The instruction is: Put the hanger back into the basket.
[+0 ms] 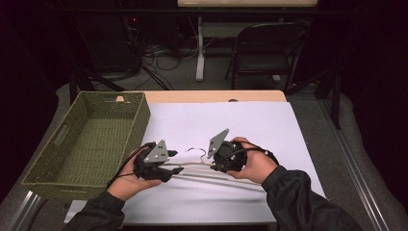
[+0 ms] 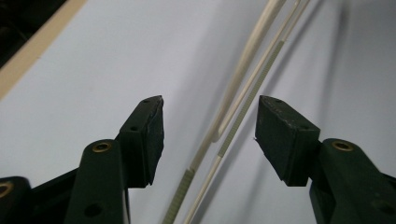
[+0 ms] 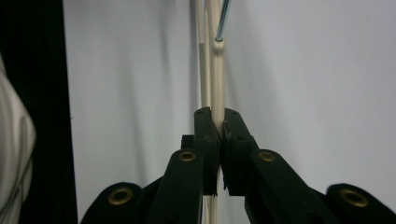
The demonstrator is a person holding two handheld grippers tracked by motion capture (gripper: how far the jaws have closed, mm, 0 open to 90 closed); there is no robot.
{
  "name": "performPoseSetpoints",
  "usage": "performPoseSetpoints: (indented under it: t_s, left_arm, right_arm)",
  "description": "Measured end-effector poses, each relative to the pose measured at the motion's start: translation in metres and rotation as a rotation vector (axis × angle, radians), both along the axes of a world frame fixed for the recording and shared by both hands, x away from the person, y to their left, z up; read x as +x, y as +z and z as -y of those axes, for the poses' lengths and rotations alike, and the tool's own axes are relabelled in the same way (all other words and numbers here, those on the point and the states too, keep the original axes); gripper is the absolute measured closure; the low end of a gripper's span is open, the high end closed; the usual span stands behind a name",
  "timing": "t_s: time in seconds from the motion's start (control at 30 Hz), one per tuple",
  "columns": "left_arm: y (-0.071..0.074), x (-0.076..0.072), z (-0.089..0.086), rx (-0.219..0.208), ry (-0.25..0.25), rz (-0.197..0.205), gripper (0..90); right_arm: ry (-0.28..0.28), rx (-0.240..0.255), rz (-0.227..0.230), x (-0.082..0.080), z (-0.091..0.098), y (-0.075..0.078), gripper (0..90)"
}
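A cream plastic clothes hanger with a thin metal hook hangs slightly above the white sheet, between the two hands. My right gripper is shut on one of its bars; in the right gripper view the pads of the gripper squeeze the cream bar just below where the hook joins it. My left gripper is beside the hanger's left end. In the left gripper view its jaws stand wide open, with the hanger's bars running between them, apart from both pads.
A green woven basket stands at the table's left side, with nothing seen inside. The white sheet covers most of the wooden tabletop. Beyond the table stand a black folding chair and floor cables.
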State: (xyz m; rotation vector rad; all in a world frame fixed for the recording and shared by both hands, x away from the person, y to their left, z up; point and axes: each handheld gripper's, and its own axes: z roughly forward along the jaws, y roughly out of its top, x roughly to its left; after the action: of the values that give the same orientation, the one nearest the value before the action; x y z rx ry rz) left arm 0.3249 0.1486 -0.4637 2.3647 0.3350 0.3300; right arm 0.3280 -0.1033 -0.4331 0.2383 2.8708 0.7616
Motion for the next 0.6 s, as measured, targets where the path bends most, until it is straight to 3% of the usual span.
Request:
performPoseSetpoints:
  t_s: [0.1, 0.27, 0.43, 0.53, 0.6]
  left_arm:
    - [-0.006, 0.006, 0.003, 0.027, -0.032, -0.059, 46.3]
    - [-0.016, 0.006, 0.010, 0.081, -0.091, -0.098, 53.8]
    - [-0.022, 0.008, 0.014, 0.112, -0.095, -0.142, 64.1]
    - [-0.025, 0.010, 0.015, 0.143, -0.084, -0.153, 67.1]
    - [-0.026, 0.010, 0.015, 0.141, -0.088, -0.158, 69.9]
  right_arm:
    - [0.015, -0.005, -0.006, -0.002, -0.001, 0.000, 86.5]
    - [0.048, 0.002, -0.008, -0.003, 0.000, 0.000, 86.5]
    - [0.050, -0.001, -0.009, -0.005, 0.001, 0.000, 86.4]
    - [0.059, -0.003, -0.008, -0.005, 0.002, -0.001, 86.4]
    - [0.064, -0.004, -0.007, -0.005, 0.002, -0.001, 86.4]
